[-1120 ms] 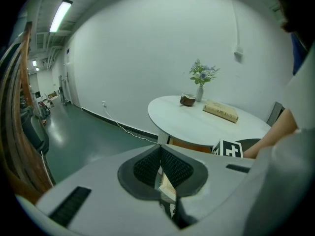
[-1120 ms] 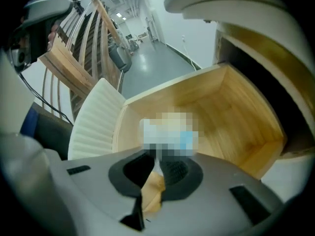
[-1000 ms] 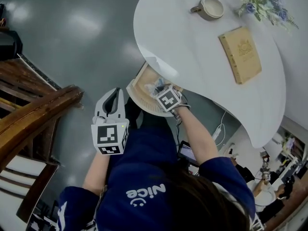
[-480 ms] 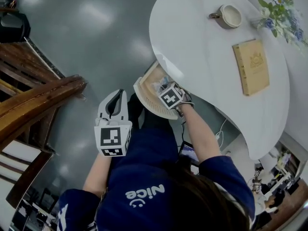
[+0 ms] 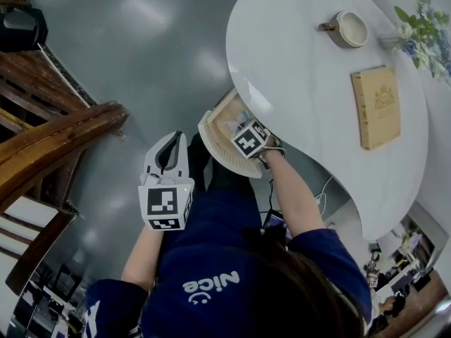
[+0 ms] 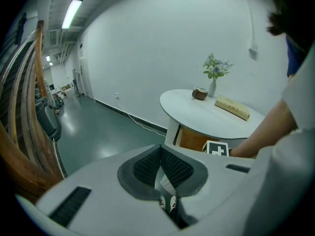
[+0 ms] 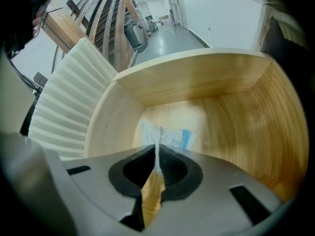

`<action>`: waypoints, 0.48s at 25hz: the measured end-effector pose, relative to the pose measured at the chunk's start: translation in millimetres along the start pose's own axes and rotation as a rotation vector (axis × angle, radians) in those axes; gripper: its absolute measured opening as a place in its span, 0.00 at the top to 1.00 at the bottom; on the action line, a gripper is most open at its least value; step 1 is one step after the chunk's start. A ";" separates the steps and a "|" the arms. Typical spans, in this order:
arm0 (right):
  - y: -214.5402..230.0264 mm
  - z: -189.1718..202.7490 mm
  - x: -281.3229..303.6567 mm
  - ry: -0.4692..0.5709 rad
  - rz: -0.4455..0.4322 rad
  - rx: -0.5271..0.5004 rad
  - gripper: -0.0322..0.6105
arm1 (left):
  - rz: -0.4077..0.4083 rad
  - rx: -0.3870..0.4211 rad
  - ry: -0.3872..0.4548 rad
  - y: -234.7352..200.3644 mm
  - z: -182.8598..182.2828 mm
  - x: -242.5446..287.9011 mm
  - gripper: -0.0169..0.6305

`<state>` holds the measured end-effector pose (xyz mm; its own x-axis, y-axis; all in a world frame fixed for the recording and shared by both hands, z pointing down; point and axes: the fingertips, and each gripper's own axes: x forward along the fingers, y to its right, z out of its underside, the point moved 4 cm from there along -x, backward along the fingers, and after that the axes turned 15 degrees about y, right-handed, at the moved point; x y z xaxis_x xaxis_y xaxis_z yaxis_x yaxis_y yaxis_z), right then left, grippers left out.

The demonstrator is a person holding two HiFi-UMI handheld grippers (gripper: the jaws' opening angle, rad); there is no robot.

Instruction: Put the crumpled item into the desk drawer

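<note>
Head view: the desk drawer (image 5: 220, 122) stands pulled out from under the edge of the white table (image 5: 303, 83), just above frame centre, with its ribbed white front toward the person. The right gripper (image 5: 246, 138) is lowered into the drawer, pointing steeply down, its marker cube uppermost. The left gripper (image 5: 167, 146) hangs over the grey floor (image 5: 141, 48) at 8 o'clock of the drawer, well apart from it. On the table, a cup (image 5: 350, 28) lies at 2 o'clock of the drawer, a wooden book (image 5: 380, 108) at 3 o'clock, and flowers (image 5: 423, 37) at the far right edge. Dark wooden rails (image 5: 49, 146) occupy the 9 o'clock side of the frame. Right gripper view: the right gripper (image 7: 156, 150) has its pads pressed onto a thin white fold of the crumpled item (image 7: 167, 136), which is white with a blue patch. The body of the item lies on the wooden drawer floor (image 7: 231, 127) at 12 o'clock of the jaw tips, inside the drawer walls. The ribbed drawer front (image 7: 69, 107) shows at 9 o'clock. Left gripper view: the left gripper (image 6: 160, 150) has its pads pressed together at the tips, with nothing between them. The table, cup and flowers stand at 1 o'clock of it.
</note>
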<state>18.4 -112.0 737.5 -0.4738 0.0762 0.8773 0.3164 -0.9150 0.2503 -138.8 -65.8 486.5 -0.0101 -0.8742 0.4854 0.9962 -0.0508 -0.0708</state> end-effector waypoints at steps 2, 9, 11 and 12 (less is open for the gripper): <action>0.6 0.0 3.3 -0.003 -0.006 -0.010 0.89 | -0.006 -0.006 -0.006 -1.7 2.2 1.2 0.97; -2.3 -0.1 13.1 -0.019 -0.016 -0.049 0.89 | -0.031 -0.024 -0.015 -8.5 7.1 2.2 0.97; -3.0 0.2 13.2 -0.020 -0.012 -0.051 0.88 | -0.038 -0.035 -0.015 -9.4 7.9 1.1 0.97; -3.4 0.2 13.0 -0.020 -0.012 -0.053 0.88 | -0.038 -0.035 -0.015 -9.5 8.1 0.6 0.97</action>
<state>11.3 -107.8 748.2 -0.4606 0.0951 0.8825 0.2665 -0.9335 0.2397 -147.6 -61.9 494.6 -0.0466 -0.8639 0.5015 0.9915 -0.1011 -0.0819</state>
